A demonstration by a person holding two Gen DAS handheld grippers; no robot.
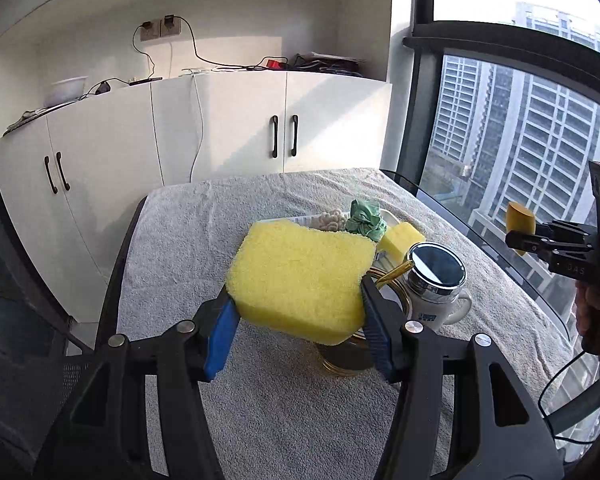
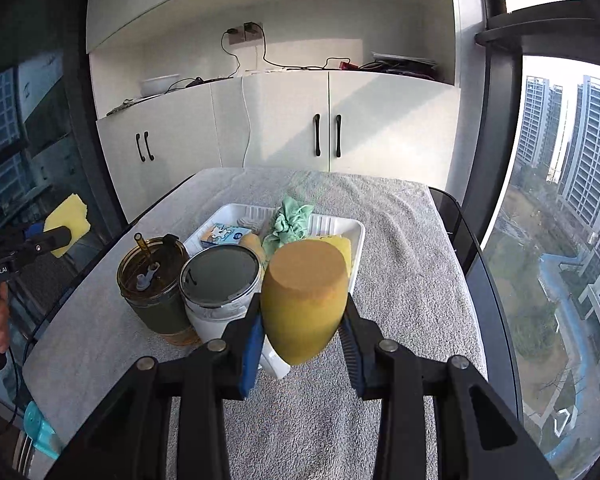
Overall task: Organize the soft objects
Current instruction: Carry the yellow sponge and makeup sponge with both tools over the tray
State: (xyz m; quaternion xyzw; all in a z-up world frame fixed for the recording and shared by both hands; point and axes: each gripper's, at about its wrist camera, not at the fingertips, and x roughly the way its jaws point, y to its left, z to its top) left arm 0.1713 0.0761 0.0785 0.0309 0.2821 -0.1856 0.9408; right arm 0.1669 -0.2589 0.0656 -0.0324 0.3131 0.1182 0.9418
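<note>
White cupboards and a tall window stand behind a table (image 2: 400, 280) draped in grey towel, and at mid-frame in the right wrist view sits a white tray (image 2: 358, 240) that already holds a green cloth (image 2: 290, 220), a small packet and a bit of yellow sponge. Both claws are loaded and off the towel. In the left wrist view the left gripper (image 1: 298, 314) is clamped on a big yellow sponge (image 1: 300, 280), whose long side runs across between the fingers; the tray shows just above and behind it, mostly hidden. In the right wrist view the right gripper (image 2: 302, 334) pinches an ochre sponge (image 2: 304, 296), an egg-shaped piece standing with its flat end up, at lower centre. The tray lies straight ahead of it, beyond its top edge. A white mug (image 2: 220, 292) and a dark tumbler (image 2: 152, 280) stand just left of that line, close to the tray's near end. The right claw looks better placed to drop first: forward and down, keeping right of the mug.
</note>
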